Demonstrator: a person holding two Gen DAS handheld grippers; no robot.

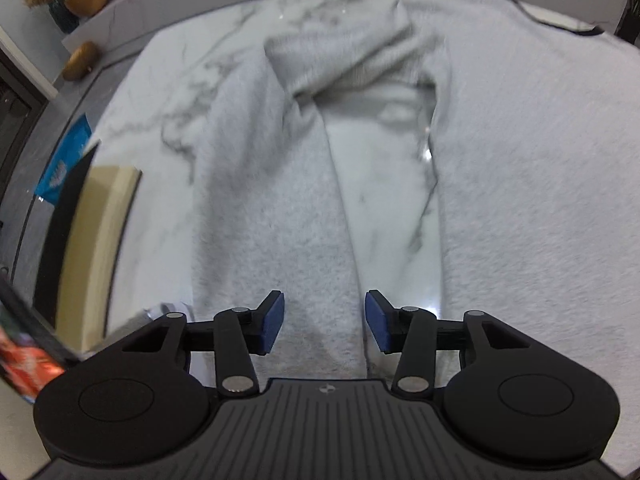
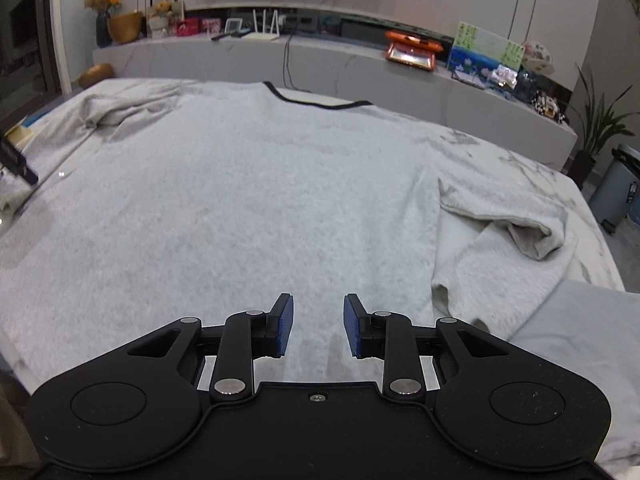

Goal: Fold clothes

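A light grey sweater (image 2: 248, 200) with a black-trimmed collar (image 2: 316, 102) lies spread flat on a white marble table (image 2: 532, 168). Its right sleeve (image 2: 516, 240) is folded and crumpled beside the body. In the left wrist view the left sleeve (image 1: 280, 184) runs up the table and bends over at the cuff, with the sweater body (image 1: 540, 200) to the right. My left gripper (image 1: 325, 322) hovers open over the sleeve's near end with nothing between its blue pads. My right gripper (image 2: 318, 326) is open above the sweater's lower hem, also empty.
A long white counter (image 2: 360, 64) behind the table holds a vase, a yellow bowl (image 2: 124, 26), boxes, a router and pictures. A grey bin (image 2: 616, 188) and a plant stand at the right. A beige and black object (image 1: 92, 240) sits at the table's left edge.
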